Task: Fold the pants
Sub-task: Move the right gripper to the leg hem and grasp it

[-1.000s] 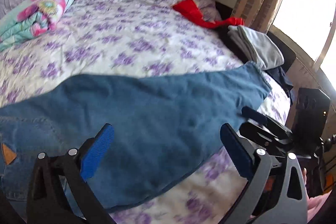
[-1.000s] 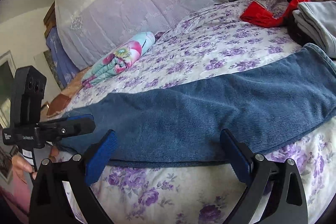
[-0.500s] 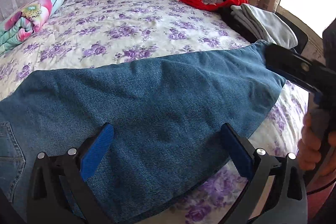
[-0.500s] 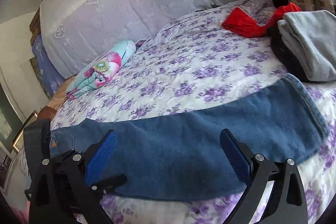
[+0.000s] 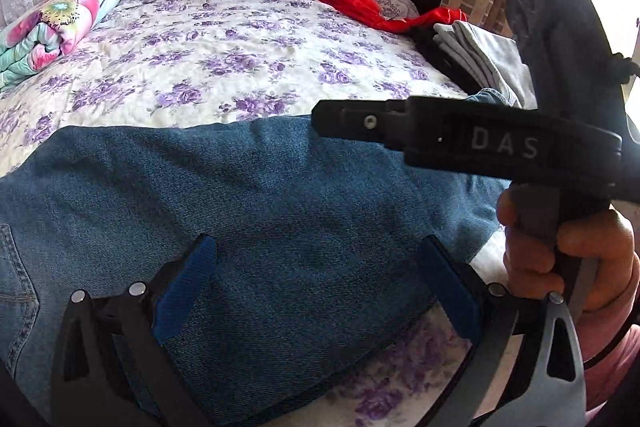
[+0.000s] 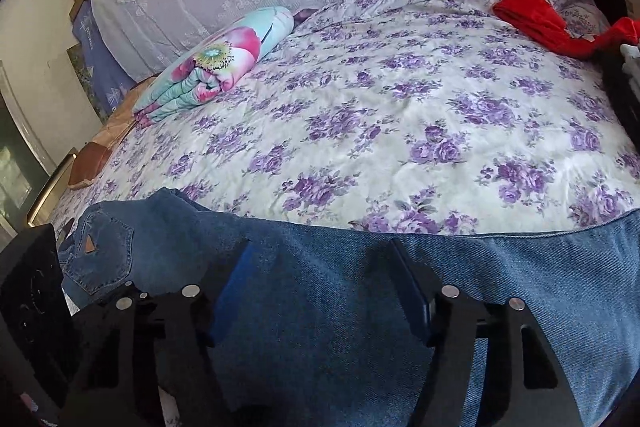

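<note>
Blue jeans [image 5: 260,207] lie flat across the near side of the bed, with a back pocket [image 6: 100,247] at the left end. My left gripper [image 5: 320,283] hovers open just above the leg near its front edge, nothing between its blue pads [image 5: 188,287]. In the left wrist view my right gripper [image 5: 440,131] shows as a black bar, held by a hand [image 5: 568,251], reaching in over the jeans from the right. In its own view the right gripper [image 6: 322,287] sits low over the denim [image 6: 520,287], jaws closing with denim lying between them, no pinch visible.
The bedspread [image 6: 400,99] is white with purple flowers. A rolled floral blanket [image 6: 216,63] lies at the far left, a red cloth [image 5: 360,3] at the far right. Folded grey and black clothes [image 5: 480,55] are stacked near the bed's right edge.
The right gripper swept left along the jeans toward their middle and into the left wrist view, and its jaws narrowed. The left gripper sank a little toward the denim early on.
</note>
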{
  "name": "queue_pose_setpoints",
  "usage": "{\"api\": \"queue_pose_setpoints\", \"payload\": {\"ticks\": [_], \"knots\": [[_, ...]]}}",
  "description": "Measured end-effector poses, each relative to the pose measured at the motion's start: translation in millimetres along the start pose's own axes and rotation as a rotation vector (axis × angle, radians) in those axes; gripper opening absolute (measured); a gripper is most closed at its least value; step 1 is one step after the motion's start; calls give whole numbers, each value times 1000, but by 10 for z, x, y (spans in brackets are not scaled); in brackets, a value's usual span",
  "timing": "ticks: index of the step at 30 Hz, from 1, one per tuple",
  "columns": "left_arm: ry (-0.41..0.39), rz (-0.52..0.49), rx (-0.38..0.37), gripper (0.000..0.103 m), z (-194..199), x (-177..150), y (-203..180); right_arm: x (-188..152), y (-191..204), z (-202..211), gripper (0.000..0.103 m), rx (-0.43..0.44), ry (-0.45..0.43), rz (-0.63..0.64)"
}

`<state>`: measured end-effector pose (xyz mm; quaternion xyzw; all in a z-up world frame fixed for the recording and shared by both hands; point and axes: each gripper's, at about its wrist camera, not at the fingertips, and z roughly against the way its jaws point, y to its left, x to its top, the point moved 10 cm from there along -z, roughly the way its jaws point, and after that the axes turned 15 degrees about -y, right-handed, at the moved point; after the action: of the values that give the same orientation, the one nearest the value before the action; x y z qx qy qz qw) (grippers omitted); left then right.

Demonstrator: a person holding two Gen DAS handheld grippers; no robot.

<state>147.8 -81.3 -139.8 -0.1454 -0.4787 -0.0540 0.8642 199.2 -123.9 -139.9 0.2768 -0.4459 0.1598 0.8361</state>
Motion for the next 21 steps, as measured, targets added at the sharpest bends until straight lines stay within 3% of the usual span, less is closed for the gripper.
{"api": "queue_pose_setpoints", "payload": {"ticks": [2,4,5,7,8,10,12,14,16,18,19,21], "knots": [[-1,5,-4,99,-1,1,6,-57,8,-35,66,24,35,50],[0,14,-12,99,0,1,12,-88,-96,-19,53,49,62,114],[0,17,-15,99,3,0,14,-85,-212,15,38,52,74,119],[0,20,-21,99,13,-5,7,-38,-603,141,19,52,92,48],[-1,22,-23,99,15,-4,7,-9,-812,192,0,22,93,22],[-3,26,-29,99,18,-3,6,58,-1236,366,0,20,67,-83],[-4,27,-32,99,19,-3,4,120,-1671,585,0,-129,9,-94],[-5,25,-30,99,30,-6,6,110,-1834,755,0,-186,-29,-145],[-3,19,-25,99,29,-9,4,99,-1785,872,6,-268,-61,-114],[-1,15,-20,98,37,8,-6,93,-1424,924,25,-209,-93,-55],[-2,16,-22,99,60,30,-19,98,-1263,936,29,-158,-110,-36],[-26,23,-88,98,177,118,-115,43,-974,967,41,-90,-126,20]]}}
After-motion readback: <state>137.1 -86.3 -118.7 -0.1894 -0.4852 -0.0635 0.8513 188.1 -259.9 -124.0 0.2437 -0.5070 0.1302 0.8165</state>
